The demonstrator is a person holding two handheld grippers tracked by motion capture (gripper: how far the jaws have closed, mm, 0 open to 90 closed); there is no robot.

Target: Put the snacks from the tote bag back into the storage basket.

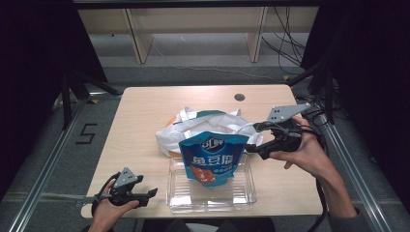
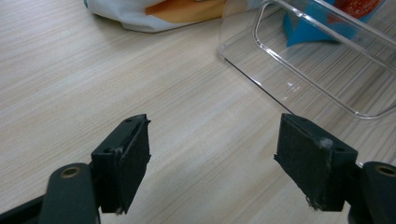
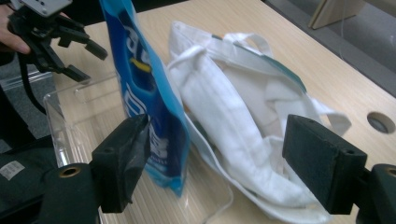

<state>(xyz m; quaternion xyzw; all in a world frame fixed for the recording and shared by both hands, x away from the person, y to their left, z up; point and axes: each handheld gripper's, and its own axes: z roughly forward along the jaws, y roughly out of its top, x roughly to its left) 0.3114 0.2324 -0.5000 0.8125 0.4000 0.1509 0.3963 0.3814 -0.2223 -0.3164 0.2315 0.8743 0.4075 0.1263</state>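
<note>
A blue snack pouch (image 1: pixel 211 157) stands upright in a clear plastic tray (image 1: pixel 212 204) and leans back against a crumpled white bag (image 1: pixel 193 124). My right gripper (image 1: pixel 252 145) hovers just right of the pouch, jaws open. In the right gripper view the pouch (image 3: pixel 140 79) rises ahead of the right gripper (image 3: pixel 219 140), close to one pad, and neither pad presses on it. The white bag (image 3: pixel 233 107) lies behind it. At the table's front left corner my left gripper (image 1: pixel 152 195) rests open, nothing between its jaws (image 2: pixel 212 149), pointing toward the tray's corner (image 2: pixel 261 79).
A round cable hole (image 1: pixel 239 97) sits near the table's far edge. Bare wood spreads left of the bag and tray. Dark stands and cables flank the table, with wooden shelf legs on the floor beyond. The left gripper (image 3: pixel 88 60) shows past the tray (image 3: pixel 60 121).
</note>
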